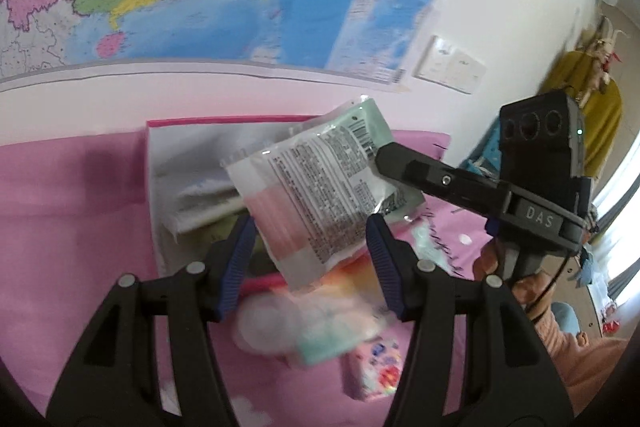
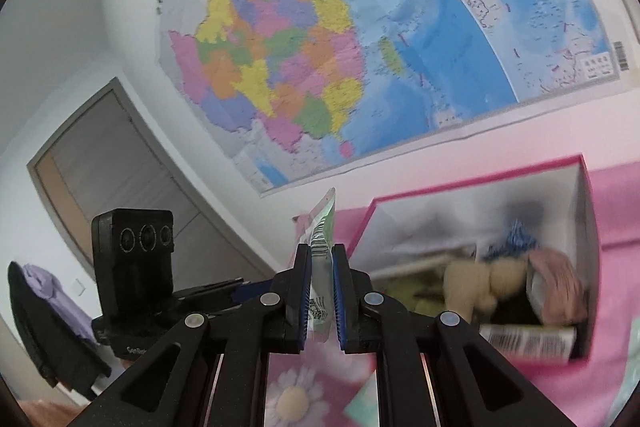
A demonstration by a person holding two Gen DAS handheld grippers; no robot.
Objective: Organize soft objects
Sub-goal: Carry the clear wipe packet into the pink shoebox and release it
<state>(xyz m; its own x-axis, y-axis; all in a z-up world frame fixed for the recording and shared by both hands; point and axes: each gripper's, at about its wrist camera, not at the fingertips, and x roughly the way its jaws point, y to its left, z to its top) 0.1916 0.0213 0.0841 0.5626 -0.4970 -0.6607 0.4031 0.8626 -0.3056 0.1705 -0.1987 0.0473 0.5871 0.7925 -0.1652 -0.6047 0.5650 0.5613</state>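
A flat plastic packet (image 1: 312,203), mint-green and pink with a printed white label and a barcode, hangs in the air over the pink bed. My left gripper (image 1: 310,251) has its blue pads against the packet's two side edges, shut on it. My right gripper (image 1: 380,155) comes in from the right and pinches the packet's barcode corner. In the right wrist view the right gripper (image 2: 320,267) is shut on the packet (image 2: 320,247), seen edge-on. Behind stands a white box with a pink rim (image 2: 440,187), also seen as the box (image 1: 160,187), holding a cream plush (image 2: 480,279) and other soft things.
Blurred soft items (image 1: 300,323) and a small pink pack (image 1: 376,371) lie on the pink sheet (image 1: 60,227) below the grippers. A tube (image 2: 528,339) lies in the box. A large map (image 2: 320,47) covers the wall. A door (image 2: 120,155) is at left, an orange sleeve (image 1: 560,307) at right.
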